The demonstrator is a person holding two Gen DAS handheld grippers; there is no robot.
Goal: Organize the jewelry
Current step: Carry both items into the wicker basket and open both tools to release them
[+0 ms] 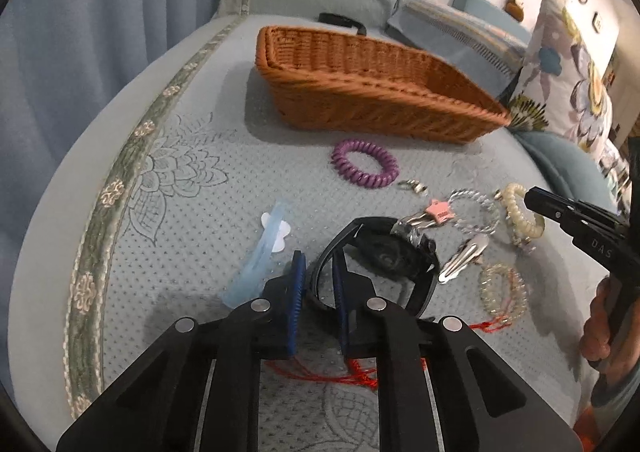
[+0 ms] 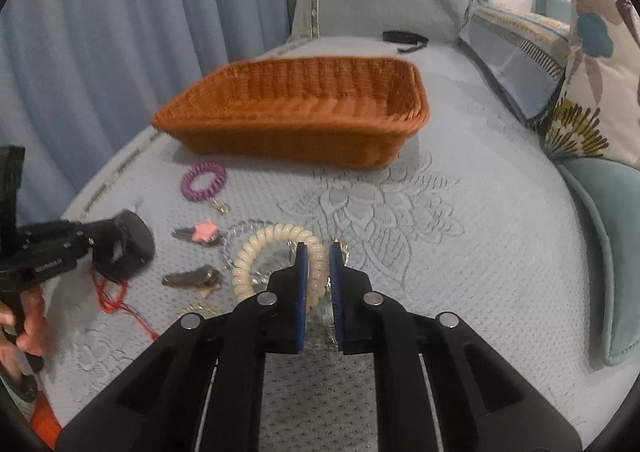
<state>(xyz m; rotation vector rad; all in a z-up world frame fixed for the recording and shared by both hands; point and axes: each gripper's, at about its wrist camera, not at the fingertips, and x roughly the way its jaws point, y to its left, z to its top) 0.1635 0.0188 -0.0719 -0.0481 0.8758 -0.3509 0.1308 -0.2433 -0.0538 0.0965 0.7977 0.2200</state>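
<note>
Right now the bed (image 1: 168, 180) carries everything: the wicker basket (image 1: 360, 92) sits well beyond the scattered jewelry and looks empty from both views, so every piece has a long carry ahead. My left tool (image 1: 320, 284) is clenched on the strap of the black watch (image 1: 384, 252), and my right tool (image 2: 318, 284) is clenched on the rim of the cream spiral bracelet (image 2: 276, 264). The watch is the heavier risk: I hold only one thin strap, so the body may swing and twist out as I lift, and the silver clip with the pink star (image 1: 438, 212) lies touching it and could get dragged along. The red string (image 1: 320, 374) trails under my left tool and might snag. The cream coil is stretchy; pinched at one spot, it can spring free, and the clear beaded bracelet (image 2: 240, 236) lying under it could ride up with it. The purple spiral bracelet (image 1: 362, 164) and a small ring (image 1: 414, 186) lie between me and the basket, easy to knock in passing.
</note>
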